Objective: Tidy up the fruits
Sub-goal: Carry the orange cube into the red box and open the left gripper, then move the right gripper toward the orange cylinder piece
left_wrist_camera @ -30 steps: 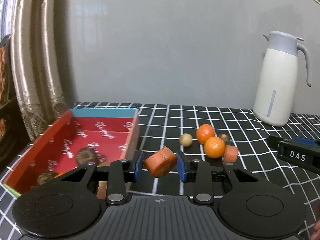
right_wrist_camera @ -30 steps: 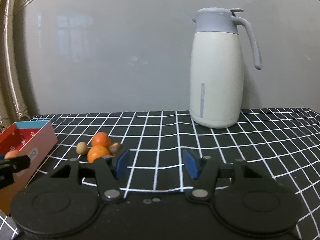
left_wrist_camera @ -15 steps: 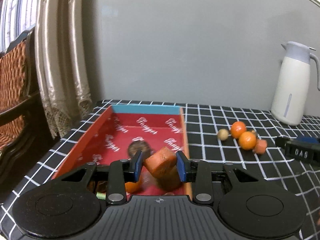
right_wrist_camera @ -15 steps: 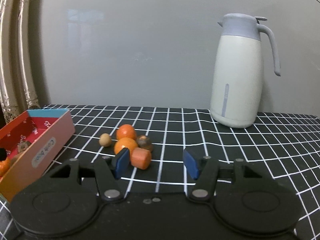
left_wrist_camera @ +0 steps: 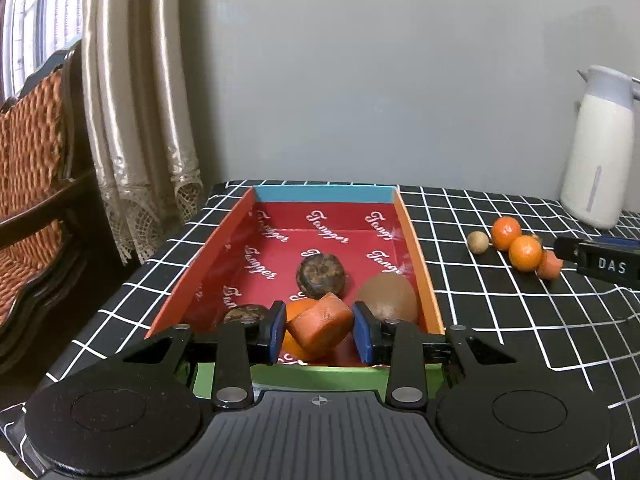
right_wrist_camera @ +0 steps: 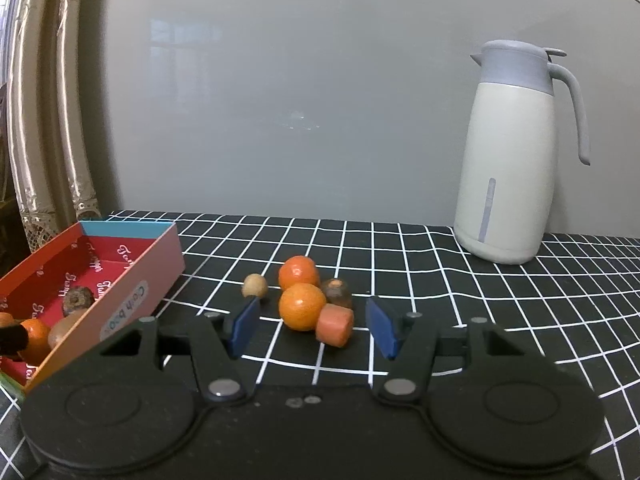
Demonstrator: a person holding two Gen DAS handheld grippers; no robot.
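Left wrist view: left gripper (left_wrist_camera: pixel 320 330) clamps a carrot chunk (left_wrist_camera: pixel 319 327) above the red box (left_wrist_camera: pixel 420 264) (fruit inside). Right wrist view: right gripper (right_wrist_camera: pixel 312 326) — jaws apart, empty — faces the fruit pile (right_wrist_camera: pixel 302 306) on the table (right_wrist_camera: pixel 440 288).

red box (left_wrist_camera: pixel 256 256) on black white-gridded tablecloth (left_wrist_camera: pixel 500 320).

orange fruit (left_wrist_camera: pixel 298 320) half hidden behind carrot chunk (left_wrist_camera: pixel 320 326), jug (left_wrist_camera: pixel 598 152) cropped

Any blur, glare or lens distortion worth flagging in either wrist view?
Left wrist: curtain and chair soft at the edge, box sharp. Right wrist: window reflection glares on the wall; tablecloth grid lines bow, fisheye.
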